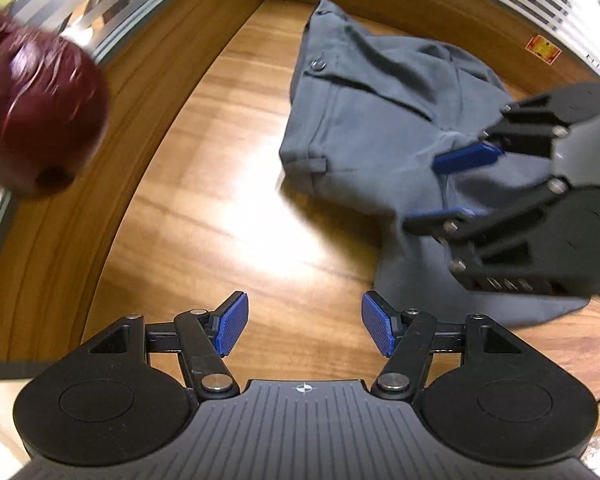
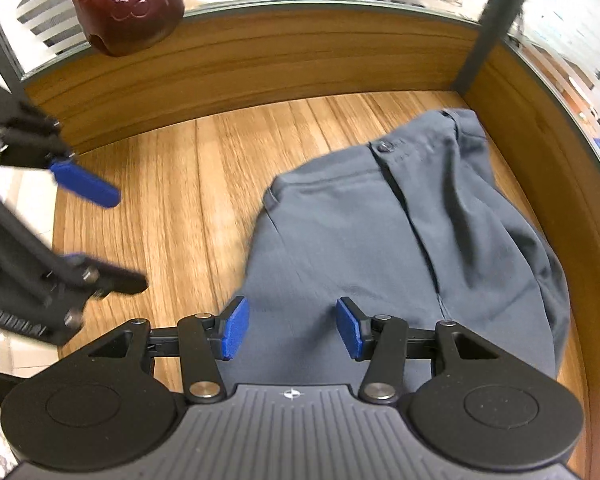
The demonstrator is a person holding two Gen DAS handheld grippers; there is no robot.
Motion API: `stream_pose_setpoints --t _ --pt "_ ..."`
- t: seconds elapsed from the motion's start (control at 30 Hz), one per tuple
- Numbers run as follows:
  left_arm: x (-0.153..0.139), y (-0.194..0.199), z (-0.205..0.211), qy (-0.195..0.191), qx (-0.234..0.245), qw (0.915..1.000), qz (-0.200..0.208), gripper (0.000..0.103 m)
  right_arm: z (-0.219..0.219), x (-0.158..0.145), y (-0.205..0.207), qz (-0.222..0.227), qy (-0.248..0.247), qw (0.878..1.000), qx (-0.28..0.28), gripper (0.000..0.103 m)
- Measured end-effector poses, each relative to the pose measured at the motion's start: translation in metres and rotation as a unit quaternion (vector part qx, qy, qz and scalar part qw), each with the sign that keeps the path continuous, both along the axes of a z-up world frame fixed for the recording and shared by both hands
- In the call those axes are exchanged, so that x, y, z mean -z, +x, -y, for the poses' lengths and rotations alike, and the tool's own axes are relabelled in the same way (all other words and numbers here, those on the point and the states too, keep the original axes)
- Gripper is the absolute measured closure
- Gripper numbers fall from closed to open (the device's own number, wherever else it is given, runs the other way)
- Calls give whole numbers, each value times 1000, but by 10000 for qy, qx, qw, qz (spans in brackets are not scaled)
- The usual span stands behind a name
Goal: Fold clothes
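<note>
A pair of grey-blue cotton trousers [image 2: 364, 216] is seen crumpled on the wooden bench [image 2: 160, 200], its long axis running from the buttoned waistband at 12 o'clock down beneath the right claw [image 2: 291, 328], which is the nearer one. Both claws are held apart and empty, the left claw [image 1: 303, 330] over bare wood with the cloth at its 2 o'clock. A dark red carved ornament [image 2: 122, 4] stands on the ledge at 11 o'clock, well clear.

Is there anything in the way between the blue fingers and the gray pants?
Nothing visible. The right gripper hangs open right over the gray pants. The left gripper is open over bare wooden table, with only clear wood between it and the pants.
</note>
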State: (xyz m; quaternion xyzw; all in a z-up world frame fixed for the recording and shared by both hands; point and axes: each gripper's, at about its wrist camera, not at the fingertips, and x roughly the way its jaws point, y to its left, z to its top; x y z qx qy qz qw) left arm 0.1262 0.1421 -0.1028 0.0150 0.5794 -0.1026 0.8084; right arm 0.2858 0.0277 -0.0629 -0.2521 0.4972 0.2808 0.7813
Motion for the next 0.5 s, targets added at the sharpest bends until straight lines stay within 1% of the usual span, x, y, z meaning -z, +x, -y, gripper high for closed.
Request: stream_pose_setpoints --t 0.17,0.27,0.3,0.33,0.37,0.43,0.5 --pt "2 -7 -4 -29 -58 10000 -51 37 -12 20 10 -21 -279 9996 -67 47" --pt "4 -11 -4 -35 -66 9999 -75 37 -14 32 15 -89 -355 9993 -42 48" --pt "4 -13 -4 -38 -67 9999 -85 37 -14 36 16 -117 -378 9992 -27 59" --pt "5 -14 -4 -40 -66 9999 -98 37 -12 40 19 -210 -338 9992 31 72" --pt "6 -16 -4 -41 -65 9999 -114 37 -9 41 21 -255 -275 9992 106 98" --pt "7 -19 -3 -35 -58 9999 -140 37 -2 41 24 -292 -148 9991 257 99" --pt "9 -21 -3 -30 -44 9999 -154 37 15 29 25 -275 70 9984 493 100"
